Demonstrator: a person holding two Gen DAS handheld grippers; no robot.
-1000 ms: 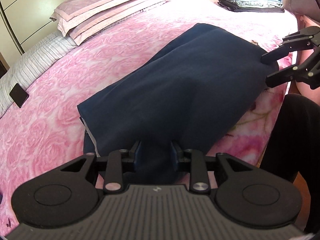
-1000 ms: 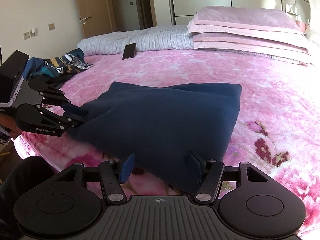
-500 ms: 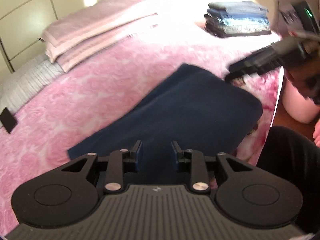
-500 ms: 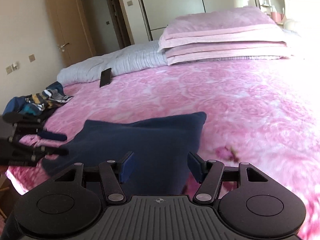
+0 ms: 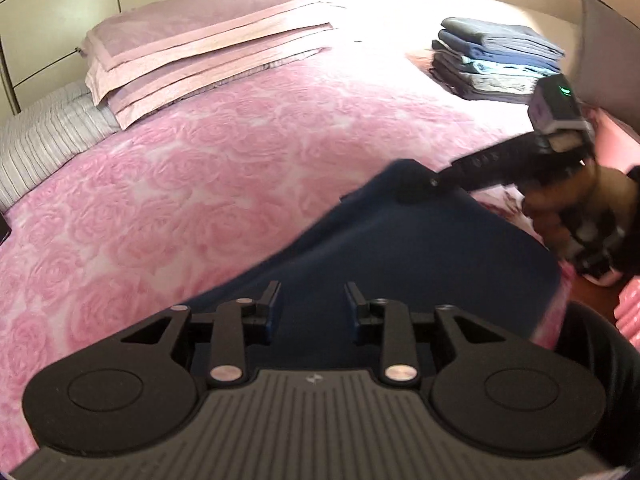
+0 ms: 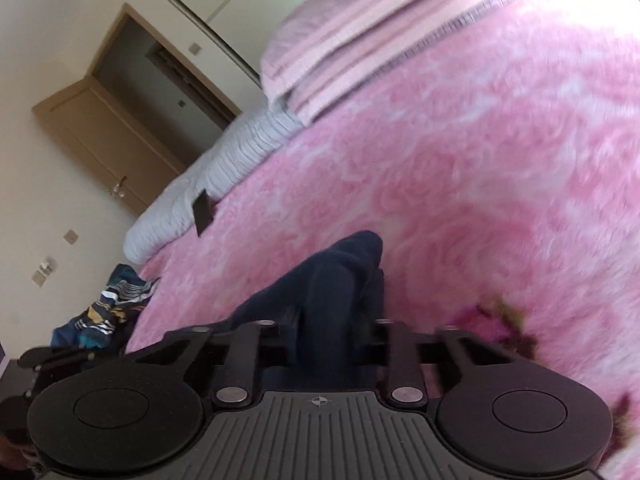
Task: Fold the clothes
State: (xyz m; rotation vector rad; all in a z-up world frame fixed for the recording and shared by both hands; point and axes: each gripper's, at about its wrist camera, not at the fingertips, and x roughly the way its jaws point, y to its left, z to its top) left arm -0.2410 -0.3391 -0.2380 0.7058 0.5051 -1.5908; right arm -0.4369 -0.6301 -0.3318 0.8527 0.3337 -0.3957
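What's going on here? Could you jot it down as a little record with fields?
Place: bed with pink rose blanket
Garment: navy cloth, partly folded near the bed edge
Left gripper: over the cloth, jaws apart
Right gripper: cloth bunched between its fingers
Finished pile: folded clothes stack at far corner
Unfolded: striped clothes heap
Also there: pillows, dark phone

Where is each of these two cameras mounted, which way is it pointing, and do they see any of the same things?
Left wrist: sits on the left gripper, looking across the navy garment toward the pillows and the stack of folded clothes; the person's hand holding the right gripper shows.
Right wrist: sits on the right gripper, tilted sideways, facing the pillows and the doorway; the left gripper shows at lower left.
Shared: navy garment, pink bedspread, pillows.
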